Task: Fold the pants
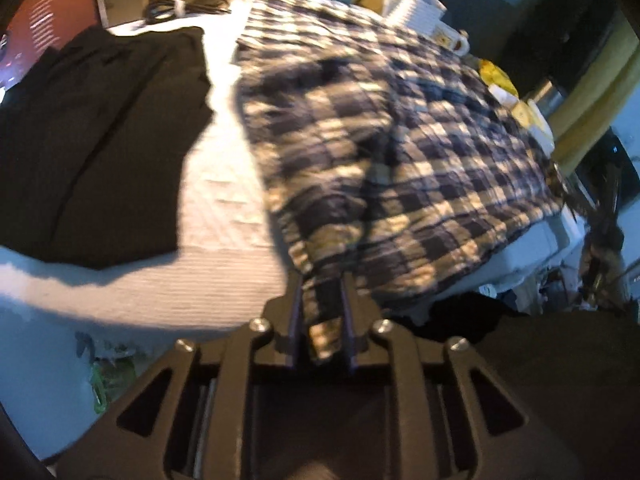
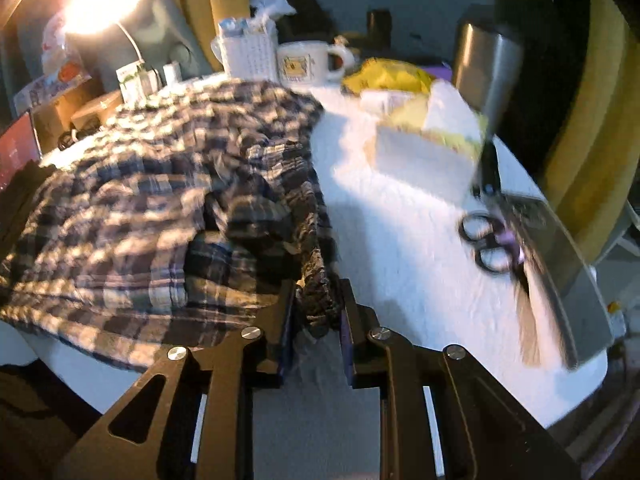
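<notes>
The blue and cream plaid pants (image 1: 400, 140) lie spread and rumpled on the white table cover (image 1: 224, 220). My left gripper (image 1: 320, 280) is at their near edge; a fold of plaid cloth lies loosely between its parted fingers. In the right wrist view the pants (image 2: 160, 200) fill the left half, with the gathered waistband at their right edge. My right gripper (image 2: 318, 284) straddles that bunched waistband, and its fingers stand apart, with table cover visible below the cloth.
A folded black garment (image 1: 92, 140) lies left of the pants. Scissors (image 2: 486, 244), a white box (image 2: 420, 156), a steel flask (image 2: 486, 64) and a mug (image 2: 308, 62) crowd the right side. A lit lamp (image 2: 96, 4) stands at the back.
</notes>
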Demonstrator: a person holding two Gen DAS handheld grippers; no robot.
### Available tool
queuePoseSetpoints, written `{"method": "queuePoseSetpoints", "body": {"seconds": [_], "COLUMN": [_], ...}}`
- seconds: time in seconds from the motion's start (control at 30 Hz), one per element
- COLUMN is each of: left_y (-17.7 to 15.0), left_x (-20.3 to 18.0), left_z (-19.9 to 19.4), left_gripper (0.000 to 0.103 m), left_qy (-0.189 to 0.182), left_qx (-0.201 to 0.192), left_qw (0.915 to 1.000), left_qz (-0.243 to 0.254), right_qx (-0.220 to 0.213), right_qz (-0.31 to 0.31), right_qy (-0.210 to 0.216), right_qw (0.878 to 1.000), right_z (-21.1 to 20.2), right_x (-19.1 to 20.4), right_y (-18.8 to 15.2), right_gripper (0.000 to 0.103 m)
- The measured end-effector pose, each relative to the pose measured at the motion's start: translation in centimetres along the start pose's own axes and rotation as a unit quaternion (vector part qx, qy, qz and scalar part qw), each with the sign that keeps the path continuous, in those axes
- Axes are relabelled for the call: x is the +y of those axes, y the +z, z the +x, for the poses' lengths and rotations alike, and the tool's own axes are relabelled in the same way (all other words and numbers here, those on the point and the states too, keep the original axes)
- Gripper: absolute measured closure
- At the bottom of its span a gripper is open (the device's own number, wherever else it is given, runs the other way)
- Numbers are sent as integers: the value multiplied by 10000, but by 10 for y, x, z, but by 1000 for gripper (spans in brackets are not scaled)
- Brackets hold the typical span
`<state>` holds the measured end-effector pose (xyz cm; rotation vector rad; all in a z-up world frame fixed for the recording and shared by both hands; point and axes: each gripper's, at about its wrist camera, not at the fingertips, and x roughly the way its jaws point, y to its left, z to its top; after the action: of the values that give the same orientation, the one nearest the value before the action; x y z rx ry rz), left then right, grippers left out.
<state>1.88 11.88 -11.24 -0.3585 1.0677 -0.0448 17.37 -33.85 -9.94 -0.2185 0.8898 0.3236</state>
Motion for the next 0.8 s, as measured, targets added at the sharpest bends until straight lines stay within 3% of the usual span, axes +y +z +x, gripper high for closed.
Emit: {"method": "queuePoseSetpoints", "body": {"seconds": [0.07,0.1,0.2,0.3,0.37,0.47,0.57,0.8], "left_y": [3,7,18,40,60,89,118,141], "left_x": [14,23,43,49,46,38,32,45], "left_z": [-11,-17,-38,-48,-41,-21,11,69], "left_gripper": [75,65,57,46,38,38,38,38], "left_qy": [92,117,137,256,295,232,396,375], "left_qx": [-161,-278,-735,-1261,-1412,-1409,-1286,-658], "left_qw": [9998,9993,9961,9907,9891,9897,9909,9971], "left_qz": [-108,-203,-467,-449,-294,-89,101,-78], "right_qx": [31,11,-164,-427,-535,-631,-658,-525], "right_qz": [42,47,104,173,149,68,-32,-288], "right_qy": [-104,-151,-289,-238,-159,-6,76,183], "right_qw": [9999,9999,9994,9987,9983,9980,9978,9980], "right_z": [-4,-6,-20,-33,-35,-30,-18,14], "right_x": [-2,-3,-5,-5,-2,6,15,32], "right_y": [-2,-2,2,16,27,47,68,113], "right_gripper": [69,60,43,42,42,42,42,42]}}
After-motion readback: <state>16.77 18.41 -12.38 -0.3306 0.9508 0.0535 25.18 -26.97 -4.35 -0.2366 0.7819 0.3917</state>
